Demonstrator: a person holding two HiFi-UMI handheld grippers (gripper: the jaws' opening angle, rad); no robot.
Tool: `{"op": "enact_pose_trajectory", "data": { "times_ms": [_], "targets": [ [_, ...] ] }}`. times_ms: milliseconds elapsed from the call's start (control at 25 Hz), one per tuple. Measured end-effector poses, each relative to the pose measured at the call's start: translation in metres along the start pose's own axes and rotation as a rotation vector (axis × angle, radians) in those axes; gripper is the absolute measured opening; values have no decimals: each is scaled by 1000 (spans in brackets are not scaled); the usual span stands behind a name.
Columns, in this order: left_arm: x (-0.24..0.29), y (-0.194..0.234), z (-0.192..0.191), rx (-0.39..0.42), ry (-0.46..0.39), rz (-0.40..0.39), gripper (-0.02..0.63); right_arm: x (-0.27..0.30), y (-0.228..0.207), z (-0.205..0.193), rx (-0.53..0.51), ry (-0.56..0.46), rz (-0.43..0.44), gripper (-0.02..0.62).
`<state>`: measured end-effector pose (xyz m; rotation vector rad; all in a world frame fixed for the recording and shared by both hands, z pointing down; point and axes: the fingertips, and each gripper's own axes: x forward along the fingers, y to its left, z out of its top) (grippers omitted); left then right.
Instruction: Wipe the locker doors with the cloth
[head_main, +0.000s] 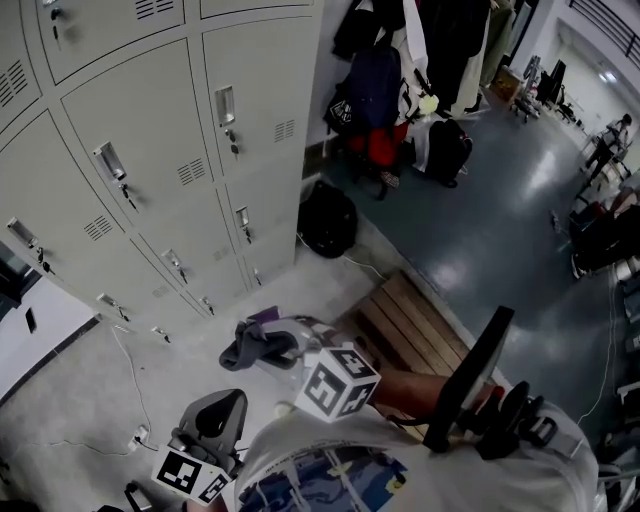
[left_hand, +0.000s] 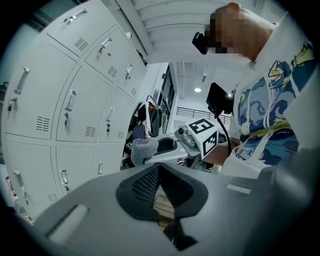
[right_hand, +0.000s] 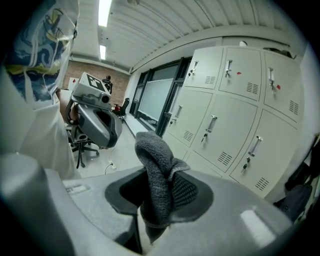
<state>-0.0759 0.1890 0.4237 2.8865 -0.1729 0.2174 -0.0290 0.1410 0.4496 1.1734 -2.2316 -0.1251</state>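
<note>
Plenty of pale floor (head_main: 90, 400) is left open in front of the locker doors (head_main: 150, 170), so they can be reached straight on with nothing tall in the way. Each door face is broken up by a raised handle (head_main: 225, 105) with keys (head_main: 233, 143) hung under it, so a flat sweep gets snagged there. A thin cable (head_main: 128, 365) is trailed across that floor. Past the last locker, the corner is blocked by a black backpack (head_main: 327, 220) on the ground and by coats and bags (head_main: 400, 80) hung above. Low on the right, room is taken up by a wooden bench (head_main: 415, 325). Beyond it, wide dark floor (head_main: 500, 220) is left free.
</note>
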Motion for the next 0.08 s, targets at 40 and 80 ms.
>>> {"op": "enact_pose_trajectory", "data": {
  "times_ms": [40, 80],
  "targets": [
    [-3, -1, 0, 1, -1, 1, 2, 0, 3, 2, -4, -2, 1, 115],
    [-5, -1, -1, 3, -3, 1, 2, 1, 5, 5, -7, -3, 2, 115]
  ]
}}
